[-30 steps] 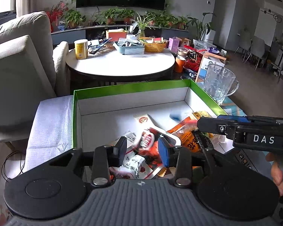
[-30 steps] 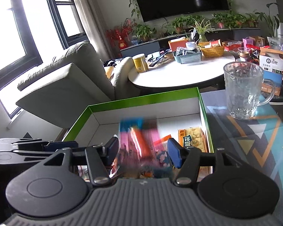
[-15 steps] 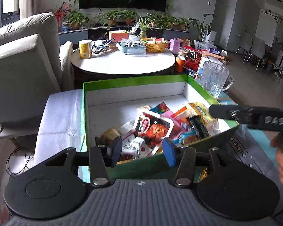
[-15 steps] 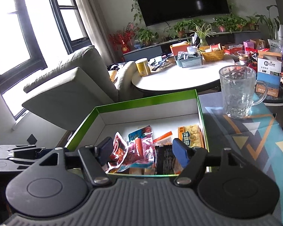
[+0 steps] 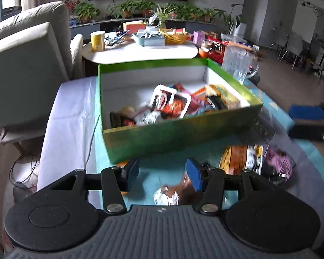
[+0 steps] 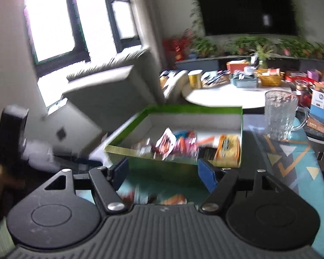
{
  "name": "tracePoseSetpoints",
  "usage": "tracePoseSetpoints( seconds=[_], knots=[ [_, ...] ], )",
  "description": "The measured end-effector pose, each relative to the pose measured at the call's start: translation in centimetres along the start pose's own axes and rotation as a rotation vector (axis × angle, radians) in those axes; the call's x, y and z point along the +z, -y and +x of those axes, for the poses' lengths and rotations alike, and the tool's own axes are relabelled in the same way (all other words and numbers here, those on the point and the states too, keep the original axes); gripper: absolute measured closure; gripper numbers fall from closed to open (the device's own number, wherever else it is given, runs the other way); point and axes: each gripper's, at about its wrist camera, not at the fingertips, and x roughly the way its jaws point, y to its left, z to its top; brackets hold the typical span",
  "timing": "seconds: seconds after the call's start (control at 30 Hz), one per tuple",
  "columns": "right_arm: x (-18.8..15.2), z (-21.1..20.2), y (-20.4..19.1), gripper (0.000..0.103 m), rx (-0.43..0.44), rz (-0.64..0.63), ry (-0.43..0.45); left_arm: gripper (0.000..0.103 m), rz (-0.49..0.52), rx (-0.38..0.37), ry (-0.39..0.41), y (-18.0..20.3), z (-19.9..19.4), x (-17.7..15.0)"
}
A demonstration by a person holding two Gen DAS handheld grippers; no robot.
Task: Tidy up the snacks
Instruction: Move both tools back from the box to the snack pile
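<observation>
Both hand-held grippers, left [image 5: 161, 174] and right [image 6: 163, 175], hang empty with jaws apart, the left's just opened, at 6 o'clock of the green box [image 5: 179, 137] holding snacks. Loose packets [image 5: 240, 158] wait on the table [image 5: 308, 151]; next comes picking one.

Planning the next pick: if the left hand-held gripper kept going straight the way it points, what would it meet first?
Probably the brown foil snack packet lying on the teal cloth just ahead of the left hand-held gripper, short of the green box. Blur leaves depth uncertain.
</observation>
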Motion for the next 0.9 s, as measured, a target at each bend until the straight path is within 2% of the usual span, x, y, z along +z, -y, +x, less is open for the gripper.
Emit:
tracePoseSetpoints(
  seconds=[0.13, 0.23, 0.37, 0.6, 0.9],
  knots=[
    [-3.1, -0.3, -1.3, 0.058, 0.051, -0.117, -0.114, 0.057, -0.02, 0.042, -0.016, -0.6, -0.3, -0.9],
    [-6.0, 0.2, -2.4, 0.058, 0.094, -0.226, -0.25, 0.056, -0.027, 0.076, -0.026, -1.5, -0.4, -1.5],
    [-8.4, 0.6, -3.3, 0.058, 0.132, -0.297, -0.341, 0.053, -0.039, 0.118, -0.047, -2.7, 0.3, -1.5],
    [-8.5, 1.8, -3.4, 0.058, 0.124, -0.289, -0.353, 0.053, -0.062, 0.118, -0.068, -3.8, 2.4, -1.3],
    [-8.6, 2.7, -3.7, 0.058, 0.136, -0.304, -0.304, 0.053, -0.068, 0.097, -0.086, -4.1, 4.1, -1.0]
  ],
)
